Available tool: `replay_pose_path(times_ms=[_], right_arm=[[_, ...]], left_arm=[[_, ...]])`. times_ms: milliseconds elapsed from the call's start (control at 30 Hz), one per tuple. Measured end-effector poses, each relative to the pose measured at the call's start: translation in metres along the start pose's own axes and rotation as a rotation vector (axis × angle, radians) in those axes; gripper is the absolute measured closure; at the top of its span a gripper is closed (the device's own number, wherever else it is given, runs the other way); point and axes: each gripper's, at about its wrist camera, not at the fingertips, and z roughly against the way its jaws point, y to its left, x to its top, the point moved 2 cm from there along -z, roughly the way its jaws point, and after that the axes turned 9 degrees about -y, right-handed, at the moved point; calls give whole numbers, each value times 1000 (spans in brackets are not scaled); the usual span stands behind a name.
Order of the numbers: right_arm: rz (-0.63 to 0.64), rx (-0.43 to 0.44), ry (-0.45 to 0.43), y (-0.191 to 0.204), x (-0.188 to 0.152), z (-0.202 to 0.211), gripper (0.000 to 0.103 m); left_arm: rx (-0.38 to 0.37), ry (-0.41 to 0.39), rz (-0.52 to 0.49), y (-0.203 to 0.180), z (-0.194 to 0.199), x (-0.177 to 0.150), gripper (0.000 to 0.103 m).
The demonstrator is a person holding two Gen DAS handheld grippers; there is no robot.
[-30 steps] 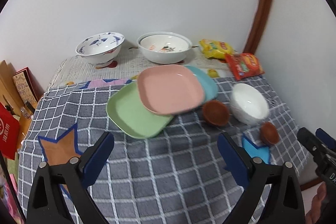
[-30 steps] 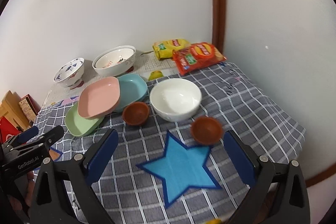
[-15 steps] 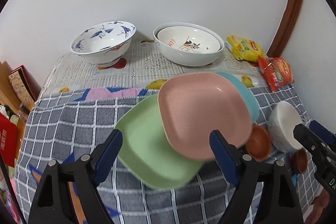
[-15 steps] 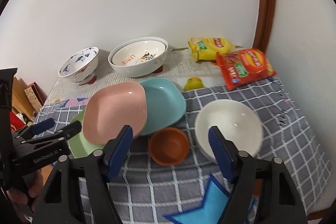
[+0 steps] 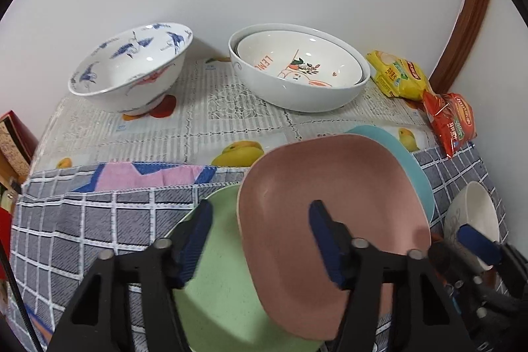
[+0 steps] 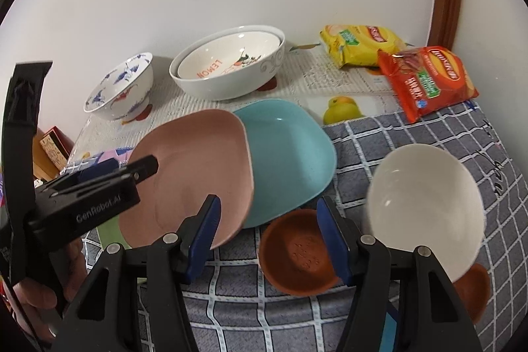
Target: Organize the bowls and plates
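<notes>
Pink plate first, terracotta bowl second: both your grippers are closing in.

Your left gripper (image 5: 260, 240) straddles the near-left rim of the pink plate (image 5: 333, 187), its jaws having just been narrowing but not yet pinching, so nothing is held. That plate lies tilted across the green plate (image 5: 217, 292) and the teal plate (image 6: 290, 154); clamp off-centre and it could slide or tip onto them. Your right gripper (image 6: 267, 233) is unclenched too, also just narrowing, with the near small brown bowl (image 6: 297, 256) partly between its pads, just beside the white bowl (image 6: 425, 207). Watch that right finger: it may knock the white bowl, or squeeze the brown rim and skate it away across the checked cloth (image 6: 412, 134).
</notes>
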Motion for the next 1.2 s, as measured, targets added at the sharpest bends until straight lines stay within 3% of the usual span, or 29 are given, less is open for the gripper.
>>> replay_pose_path(times_ms=[200,267,300,333,433,633,1200], right_arm=[[22,-3,37,9,-5,-15,66],[22,-7,52,9,-8,-21,77],[20,-1,51,9,-9,-22,90],[19,-10,46,8,-9,-22,91],[33,-47,27,8,-9,-20,93],[38,-47,-6,10,-3,-1,94],[43,16,-99,45,16,71,95]], left_arm=[[-49,14,19,0,-10,-1,62],[-48,16,10,-2,-12,-3,72],[-42,19,5,-3,-12,-4,82],[-33,17,8,-1,-11,-5,90],[-44,8,21,2,-5,-7,95],[-49,-12,22,2,17,-6,95],[-27,-124,68,26,101,6,95]])
